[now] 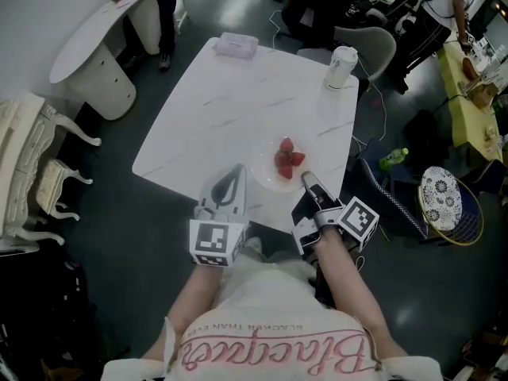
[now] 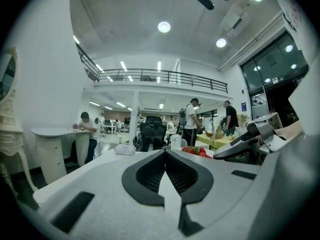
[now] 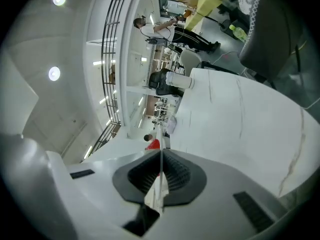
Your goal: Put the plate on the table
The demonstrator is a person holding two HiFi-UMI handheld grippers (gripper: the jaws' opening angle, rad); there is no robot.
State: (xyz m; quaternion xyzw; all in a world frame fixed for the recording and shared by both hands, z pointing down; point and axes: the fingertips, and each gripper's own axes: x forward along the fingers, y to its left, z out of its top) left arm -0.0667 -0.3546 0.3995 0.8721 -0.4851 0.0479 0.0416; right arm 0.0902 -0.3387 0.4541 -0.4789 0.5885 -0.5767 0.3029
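Closest to the lens is the person's white shirt with pink lettering (image 1: 270, 348) at the bottom of the head view, both forearms reaching up from it toward the near edge of the table (image 1: 230, 109). The plate (image 1: 267, 178) sits right of centre in that view, over the table's near right corner, carrying a few strawberries (image 1: 288, 159). It looks level and face up, but I cannot tell whether it rests on the top or hangs just above it. Being round, it has no real long axis. From the right gripper's own view its rim shows as a thin line, edge-on, parallel to the tabletop. The right gripper (image 1: 305, 179) has its jaws clamped on that rim, on the side facing the person. The left gripper (image 1: 236, 171), just left of the plate, has its jaws pressed together with nothing between them. I judge this to be the setting-down step, close to finished. What it calls for next is settling the plate flat, parting the right jaws, and drawing back without dragging it off the edge, which is near. Farther up the table stand a white lidded cup (image 1: 341, 67) and a pale packet (image 1: 236, 46), well apart from the plate.
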